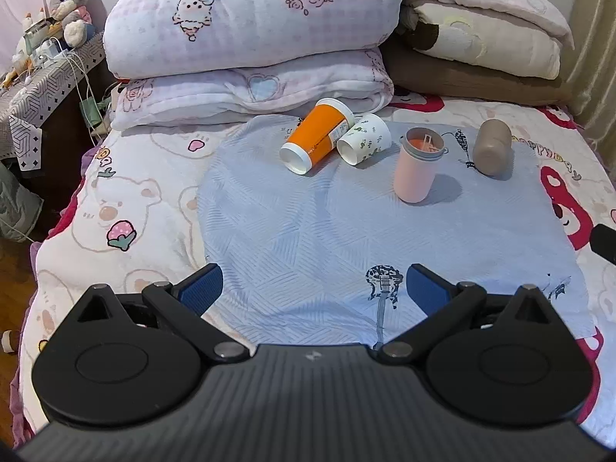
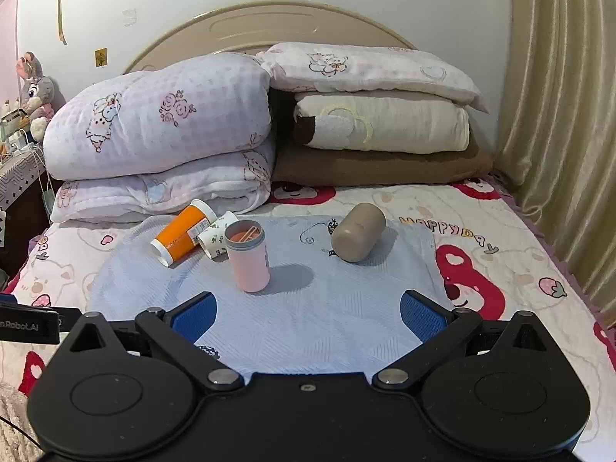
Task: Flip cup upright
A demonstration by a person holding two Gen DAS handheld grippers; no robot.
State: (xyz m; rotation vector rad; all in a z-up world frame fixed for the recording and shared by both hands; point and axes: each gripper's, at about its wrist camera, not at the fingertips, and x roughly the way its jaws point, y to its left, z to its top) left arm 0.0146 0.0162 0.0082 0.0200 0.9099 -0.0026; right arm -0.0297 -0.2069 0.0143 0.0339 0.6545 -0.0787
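Four cups sit on the blue cloth (image 2: pixel 327 331) spread over the bed. From the left: an orange cup (image 1: pixel 316 135) and a small white printed cup (image 1: pixel 365 138) lie touching on their sides, mouths toward the cameras; they look light and easily crushed, best pinched gently across the wall. The pink cup (image 1: pixel 415 171) stands upright. The brown cup (image 1: pixel 492 148) looks tipped over. The left gripper (image 1: pixel 313 288) and right gripper (image 2: pixel 308 317) both gape wide, empty, well short of the cups.

Four cups on the blue cloth (image 1: pixel 308 231): one orange cup (image 1: pixel 315 136), one white printed cup (image 1: pixel 365 138), one pink cup (image 1: pixel 417 165) and one brown cup (image 1: pixel 492 146). Behind the cloth, two stacks of folded bedding (image 2: pixel 161 134).
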